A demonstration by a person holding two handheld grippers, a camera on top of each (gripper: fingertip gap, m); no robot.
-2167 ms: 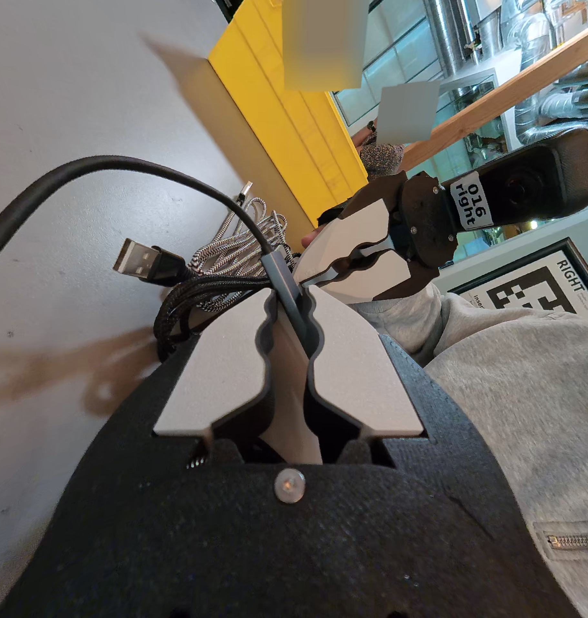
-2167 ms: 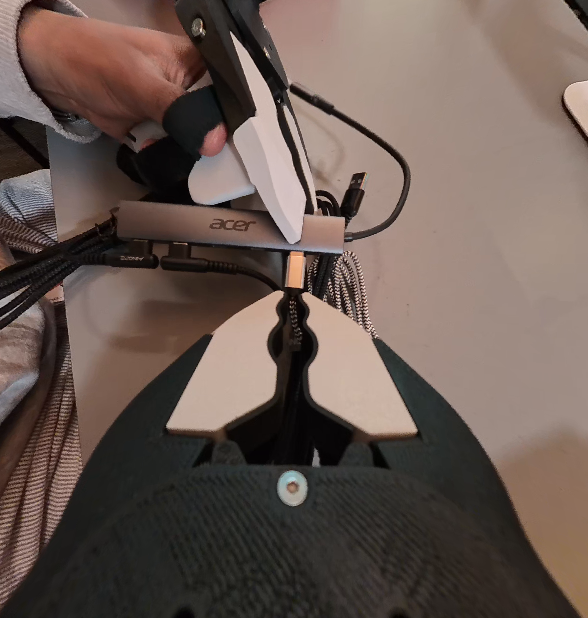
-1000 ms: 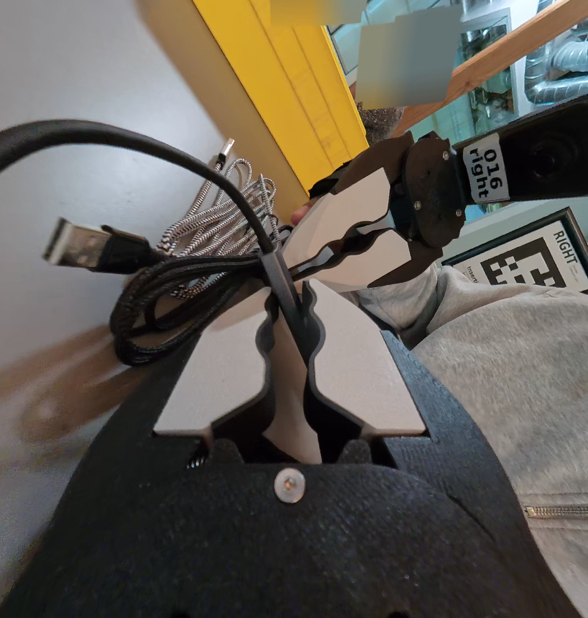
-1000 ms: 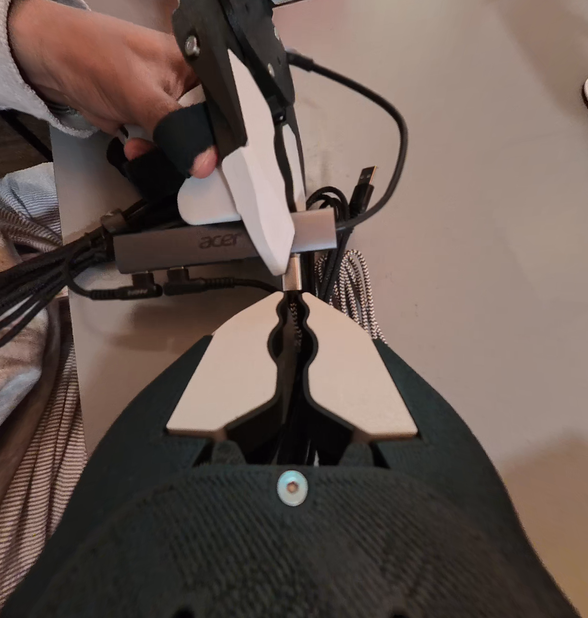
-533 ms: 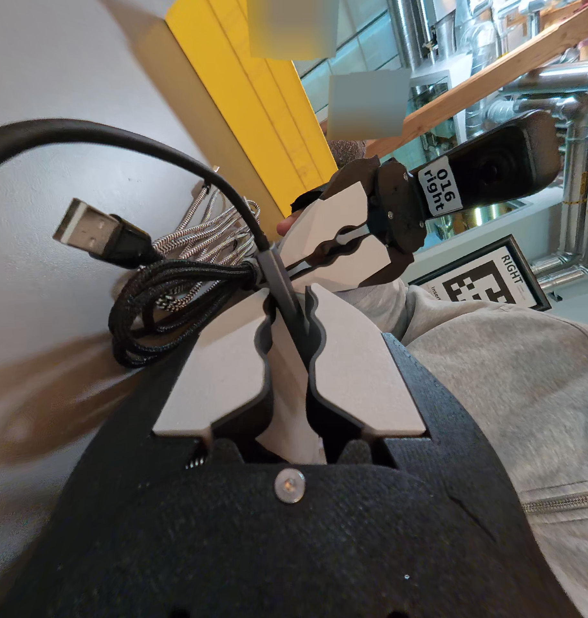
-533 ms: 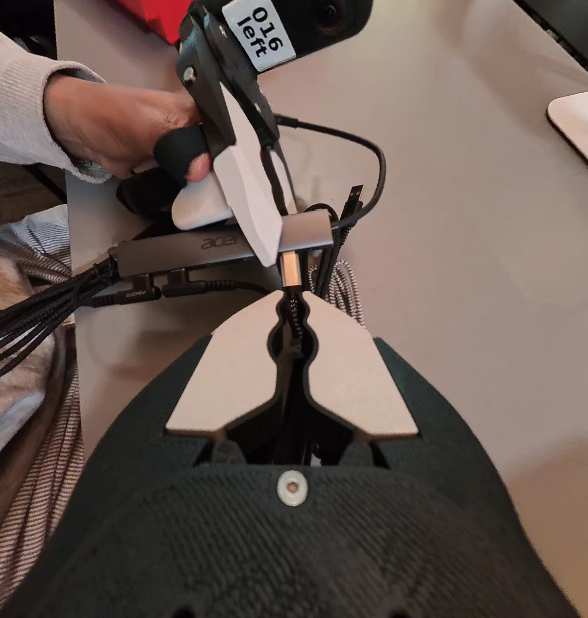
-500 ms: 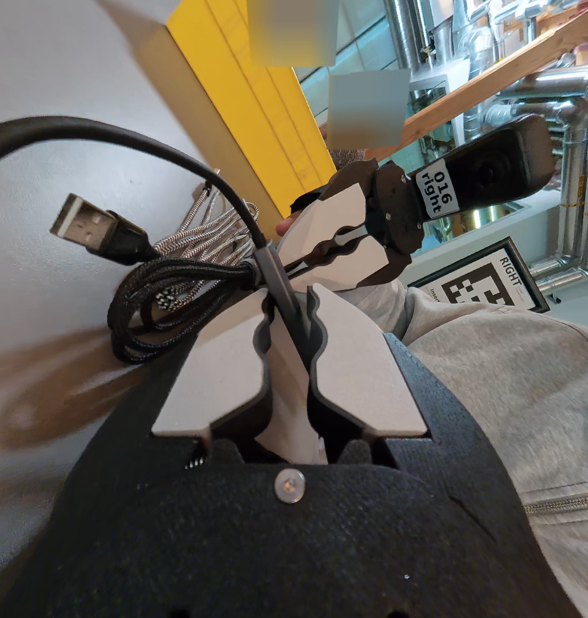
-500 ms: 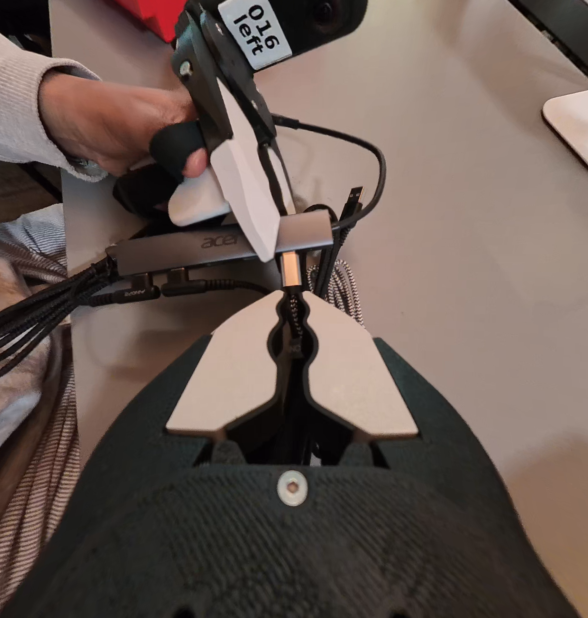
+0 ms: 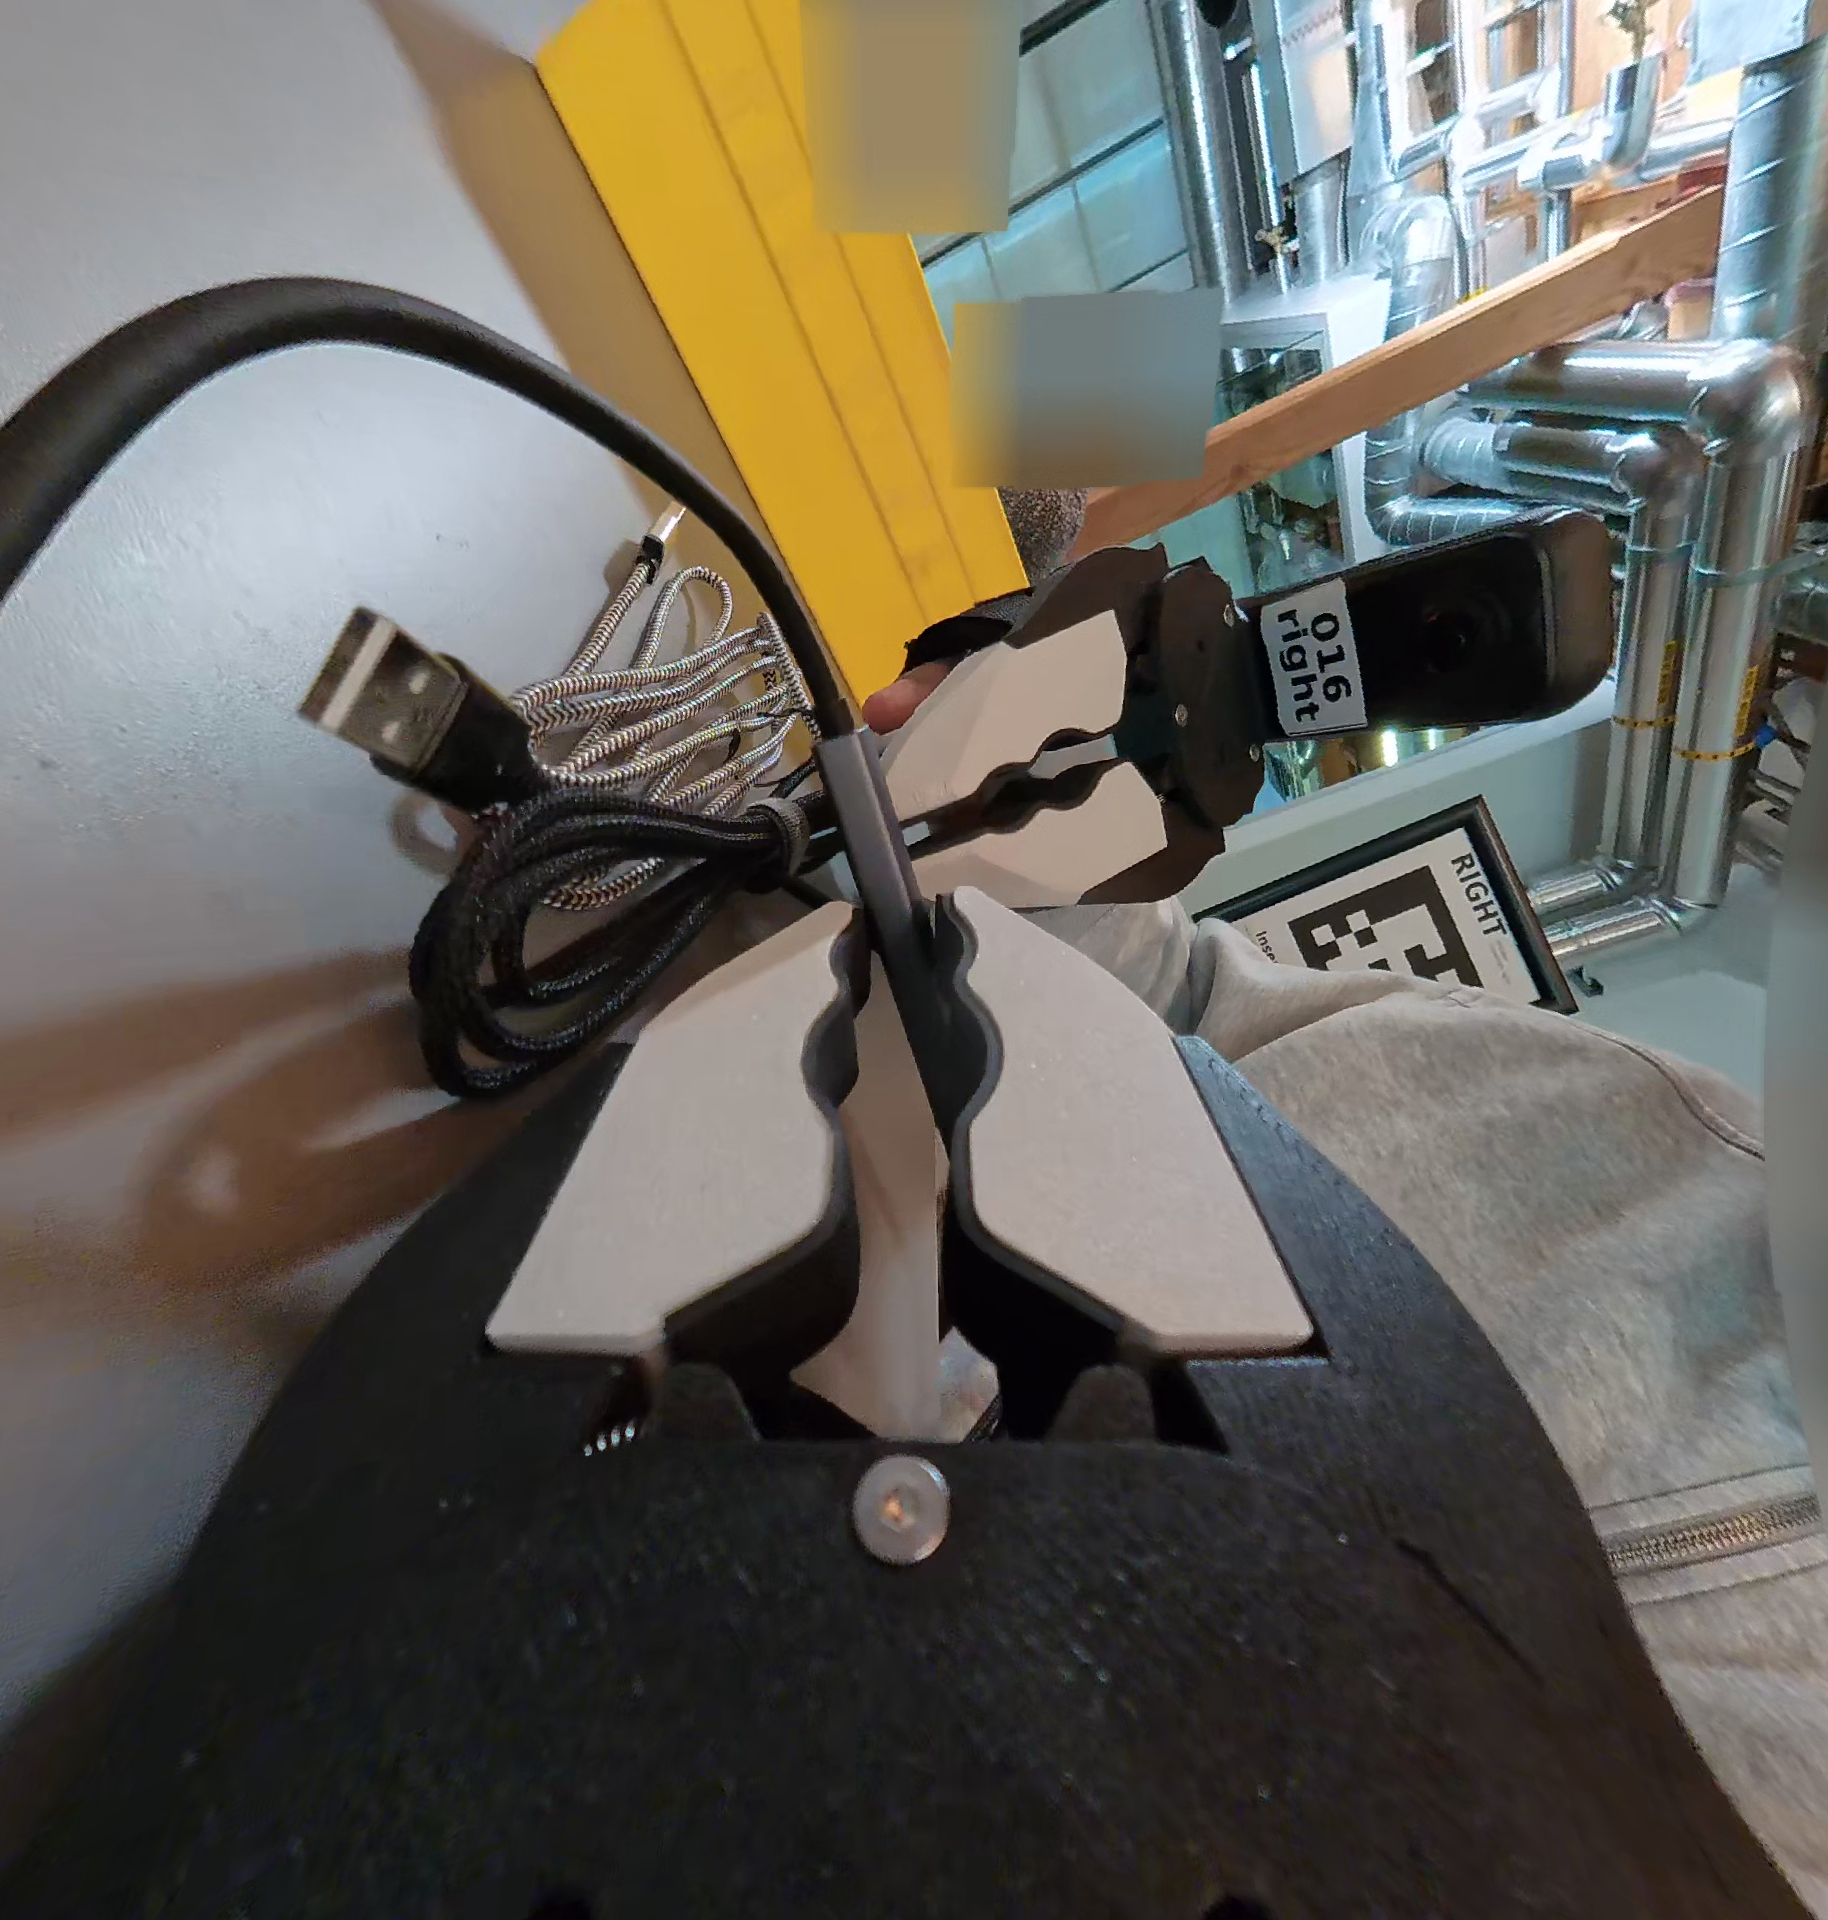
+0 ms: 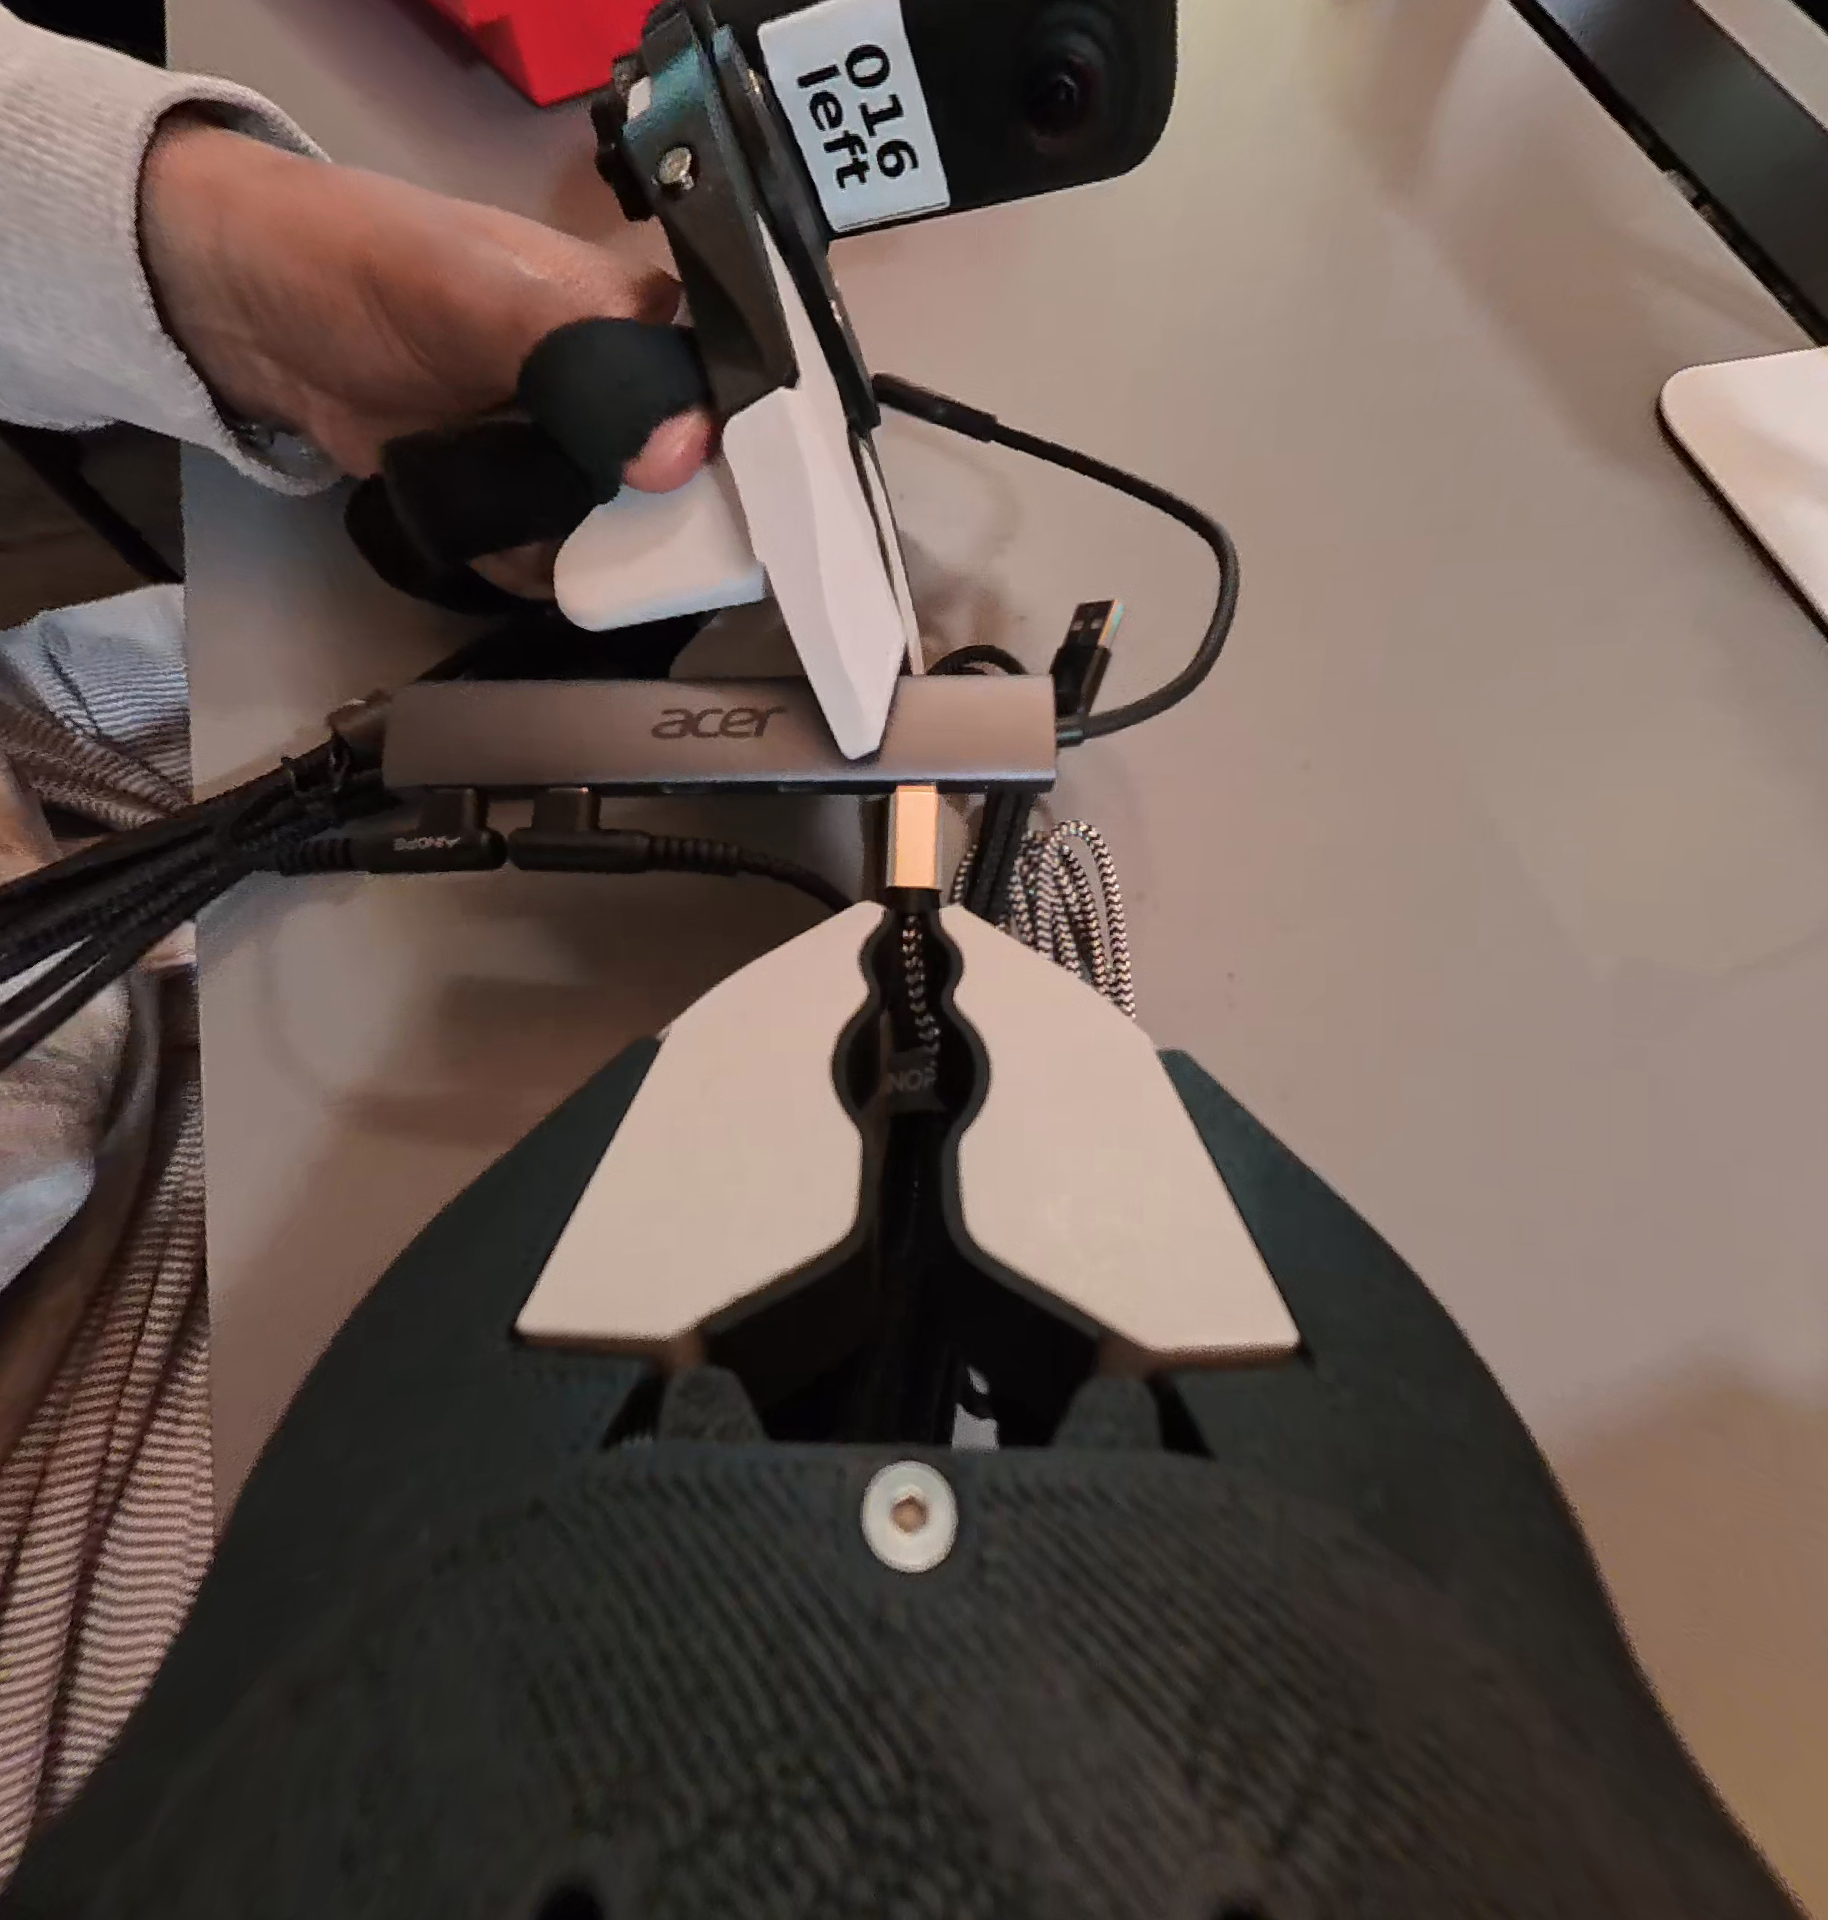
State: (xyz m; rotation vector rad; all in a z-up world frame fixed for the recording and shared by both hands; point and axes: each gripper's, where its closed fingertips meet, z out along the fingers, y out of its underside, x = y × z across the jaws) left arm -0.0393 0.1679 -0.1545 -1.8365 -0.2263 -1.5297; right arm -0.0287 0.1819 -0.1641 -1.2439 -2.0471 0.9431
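Grey USB hub stays pinched in the left gripper, while the right gripper, clamping the braided cable, has drawn its gold plug nearly out.

Workshop/lab: bare metal ducts, wood beam, grey desk w/ cables & framed marker sign

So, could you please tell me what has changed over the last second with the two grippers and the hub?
The right gripper has drawn back from the grey hub, baring more of the gold plug, whose tip still sits at the hub's port. Nothing was released: the left gripper stays clamped on the hub, the right on its braided cable. The two black plugs remain plugged in.
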